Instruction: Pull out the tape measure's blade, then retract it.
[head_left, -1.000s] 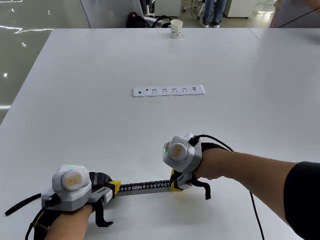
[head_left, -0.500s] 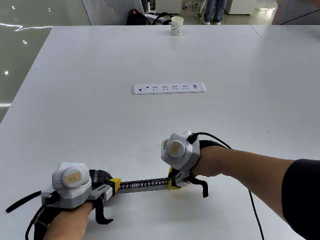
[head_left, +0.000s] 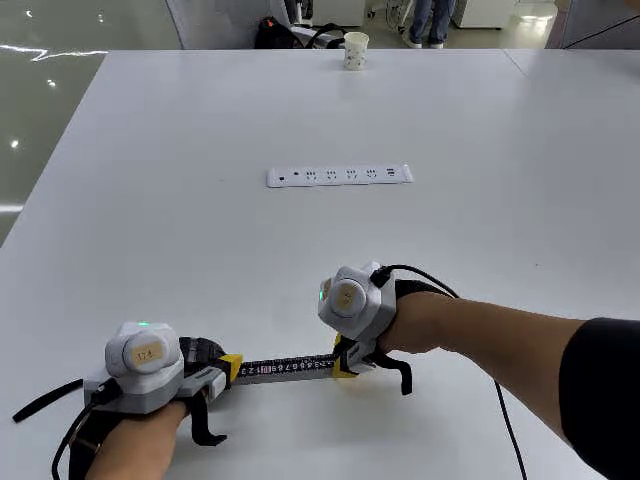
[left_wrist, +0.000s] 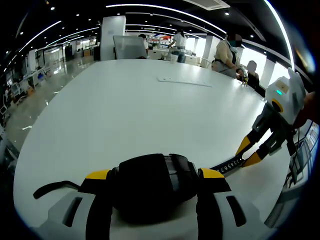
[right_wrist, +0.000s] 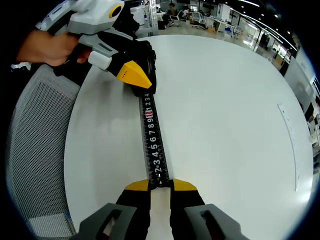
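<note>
White tabletop (head_left: 300, 120), big and smooth, carries the job. We see the tape measure (left_wrist: 150, 192) at lower left of the head view, its black case clamped between the yellow-tipped jaws of the left gripper (left_wrist: 155, 175). The right gripper (right_wrist: 160, 186), lower centre of the head view, is pinched tight on the free end of the blade (right_wrist: 151, 140), which runs flat along the table between the two. We judge the case hard, compact and fairly light, with a rubbery-looking shell that should grip well across its flanks, as held. Blade looks like thin printed metal: probably stiff lengthwise but easy to kink if twisted, slick on its faces, likely spring-loaded. So we'd hold it right at the tip and feed it back under control, not let it whip. Smooth top gives little friction, so the case could slide if unclamped. Further up the frame: white power strip (head_left: 340, 175) at centre, paper cup (head_left: 354, 50) at the far edge. Glossy floor (head_left: 40, 100) at left, grey mesh chair (right_wrist: 35, 150) at left of the right gripper view, people (left_wrist: 225, 57) standing in an open office behind.
</note>
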